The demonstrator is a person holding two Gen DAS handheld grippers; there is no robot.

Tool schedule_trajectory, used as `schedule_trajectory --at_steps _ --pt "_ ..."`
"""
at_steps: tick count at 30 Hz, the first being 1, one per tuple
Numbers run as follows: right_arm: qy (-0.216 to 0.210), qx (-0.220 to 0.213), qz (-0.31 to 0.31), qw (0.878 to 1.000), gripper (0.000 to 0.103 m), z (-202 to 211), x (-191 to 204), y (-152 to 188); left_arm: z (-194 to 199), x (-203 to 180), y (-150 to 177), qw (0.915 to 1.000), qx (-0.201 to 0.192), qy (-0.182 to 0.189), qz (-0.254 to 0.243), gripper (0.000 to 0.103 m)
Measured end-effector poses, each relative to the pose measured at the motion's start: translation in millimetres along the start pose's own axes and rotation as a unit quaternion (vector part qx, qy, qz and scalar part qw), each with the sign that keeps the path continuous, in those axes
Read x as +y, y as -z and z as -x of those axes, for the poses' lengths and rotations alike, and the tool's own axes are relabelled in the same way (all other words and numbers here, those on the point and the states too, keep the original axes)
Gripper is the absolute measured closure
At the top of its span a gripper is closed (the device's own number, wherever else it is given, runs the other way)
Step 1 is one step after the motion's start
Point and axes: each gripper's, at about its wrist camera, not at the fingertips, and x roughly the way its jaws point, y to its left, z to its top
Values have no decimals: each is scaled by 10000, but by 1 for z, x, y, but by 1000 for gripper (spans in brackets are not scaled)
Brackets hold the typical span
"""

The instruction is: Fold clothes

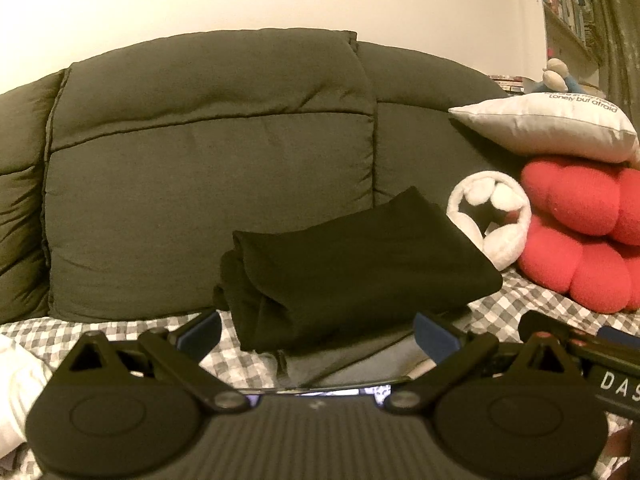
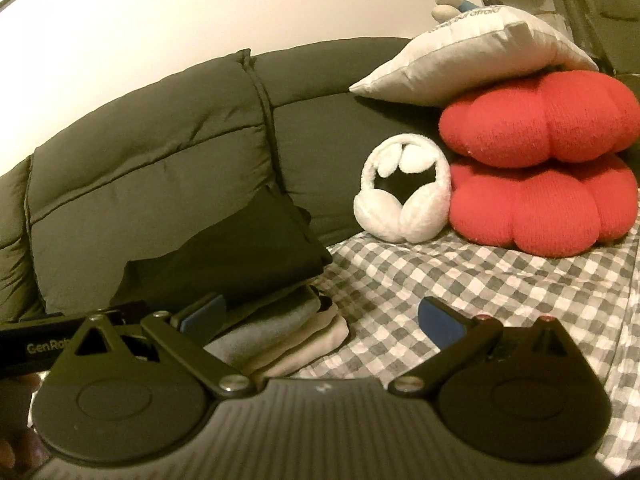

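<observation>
- You are holding the left claw point(image 1: 318, 336) low over the near edge of a stack of clothes, with its two blue-padded fingers point(image 1: 200, 334) standing wide apart and gripping nothing.
- You are holding the right claw point(image 2: 320, 320) just to the right of that stack, its blue-padded fingers point(image 2: 438, 322) likewise spread apart and empty, with one finger over the bare cover.
- A folded black fabric garment point(image 1: 352, 268) is lying on top of the stack, its rolled fold facing left and its flat side sloping towards the right.
- Beneath it, a folded grey garment point(image 2: 264, 328) and a folded cream garment point(image 2: 320, 334) are sitting one upon the other, their edges showing at the near right of the stack.
- The whole stack is resting on a bed with a grey-and-white checked cover point(image 2: 460, 280), against the foot of a dark olive quilted backrest cushion point(image 1: 208, 168) that is filling the far side.
- To the right of the stack, a pair of white fluffy earmuffs point(image 2: 404, 196) is standing on the cover, touching the backrest.
- Just right of the earmuffs, two red puffy lobed cushions point(image 2: 540, 172) are lying one on the other, and a white printed pillow point(image 2: 472, 60) is lying tilted on top of them.
- A small plush toy point(image 1: 556, 76) is peeping out behind the pillow; you cannot make out more of it.
</observation>
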Motion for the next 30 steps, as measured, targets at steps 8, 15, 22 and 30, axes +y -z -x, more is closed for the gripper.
schedule_trajectory --at_steps 8,15,22,30 --pt "0 10 -15 10000 0 -1 0 1 -5 -1 0 10000 32 23 -2 1" --pt "-19 66 -2 10000 0 -3 0 1 -6 1 1 10000 91 6 3 1" --pt "-23 110 41 9999 0 -6 2 1 -13 1 0 9997 225 -55 55 1" --pt "-7 144 68 9999 0 -7 3 2 -18 6 3 9993 320 -162 115 0"
